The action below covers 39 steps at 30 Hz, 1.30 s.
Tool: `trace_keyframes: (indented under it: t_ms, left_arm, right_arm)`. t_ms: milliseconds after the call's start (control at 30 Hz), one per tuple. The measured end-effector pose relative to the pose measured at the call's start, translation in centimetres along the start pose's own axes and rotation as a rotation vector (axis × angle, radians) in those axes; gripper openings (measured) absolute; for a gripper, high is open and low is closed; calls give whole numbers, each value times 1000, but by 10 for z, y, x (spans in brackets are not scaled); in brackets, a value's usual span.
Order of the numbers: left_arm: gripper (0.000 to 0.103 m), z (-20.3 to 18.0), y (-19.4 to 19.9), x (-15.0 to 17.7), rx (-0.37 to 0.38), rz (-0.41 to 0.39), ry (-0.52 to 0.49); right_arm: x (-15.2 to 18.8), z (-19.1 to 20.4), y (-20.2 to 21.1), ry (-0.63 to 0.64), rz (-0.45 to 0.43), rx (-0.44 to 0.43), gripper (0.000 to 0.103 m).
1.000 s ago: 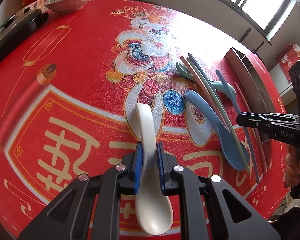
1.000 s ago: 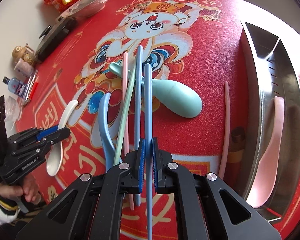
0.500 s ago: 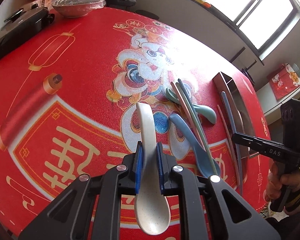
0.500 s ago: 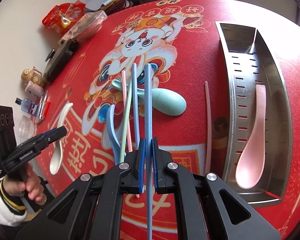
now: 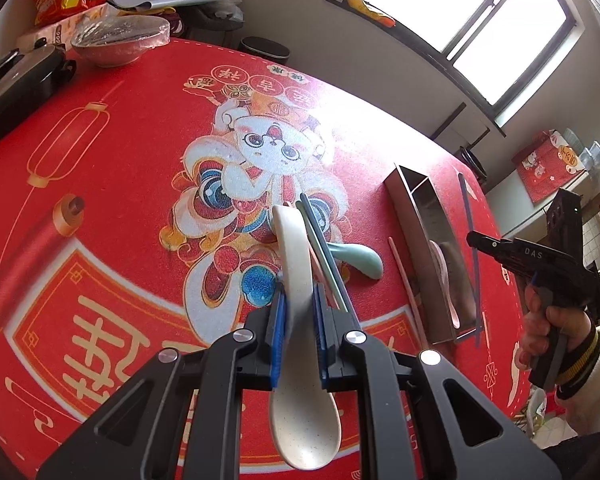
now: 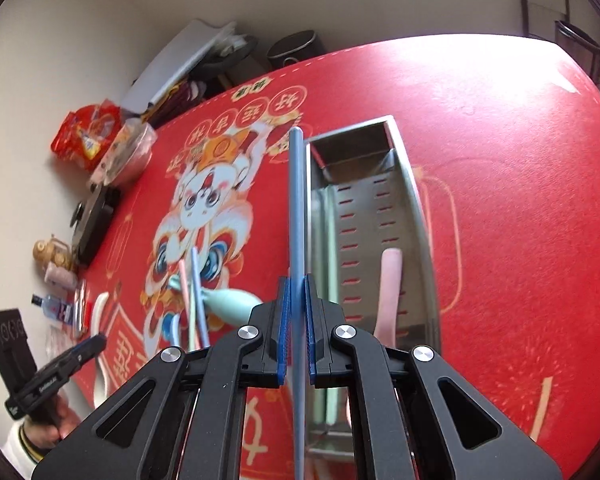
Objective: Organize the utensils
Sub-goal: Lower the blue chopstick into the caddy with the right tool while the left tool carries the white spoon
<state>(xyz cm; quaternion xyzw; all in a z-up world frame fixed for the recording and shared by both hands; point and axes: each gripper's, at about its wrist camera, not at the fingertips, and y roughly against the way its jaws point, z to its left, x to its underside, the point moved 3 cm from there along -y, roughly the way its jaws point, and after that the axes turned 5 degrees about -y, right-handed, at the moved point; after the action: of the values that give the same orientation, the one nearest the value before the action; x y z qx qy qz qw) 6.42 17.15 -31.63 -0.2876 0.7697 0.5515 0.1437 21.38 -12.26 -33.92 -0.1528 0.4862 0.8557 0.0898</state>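
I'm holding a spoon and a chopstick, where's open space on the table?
Free: the red cloth right of the metal tray, and the lantern print near the black pan. Crowded: loose chopsticks and green spoon left of the tray.

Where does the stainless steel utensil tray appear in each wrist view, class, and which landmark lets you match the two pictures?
Left wrist view: the steel tray lies right of centre, seen narrow and slanting, beyond the white spoon.
Right wrist view: the steel tray fills the centre, lengthwise, just right of the blue chopstick.
Shared landmark: the pink spoon lying inside the tray.
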Motion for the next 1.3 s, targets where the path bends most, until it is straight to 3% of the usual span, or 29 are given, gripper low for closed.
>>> trace_keyframes:
  t_ms: [167, 433, 833, 1033, 1233, 1300]
  left_arm:
    - [13, -8, 1, -4, -13, -6, 7]
    - [13, -16, 5, -1, -39, -10, 27]
    - [13, -26, 4, 1, -46, -9, 26]
    - [13, -34, 3, 0, -44, -6, 9]
    - [13, -55, -3, -10, -23, -8, -29]
    - [13, -66, -8, -15, -12, -5, -46]
  right_arm:
    - [-20, -9, -26, 14, -6, 37, 7]
    - [-6, -20, -67, -22, 76, 47, 7]
    - [4, -22, -84, -9, 148, 61, 7]
    - [7, -19, -80, 6, 157, 70, 9]
    - [5, -14, -40, 52, 71, 95, 9]
    - [5, -13, -25, 79, 43, 106, 17]
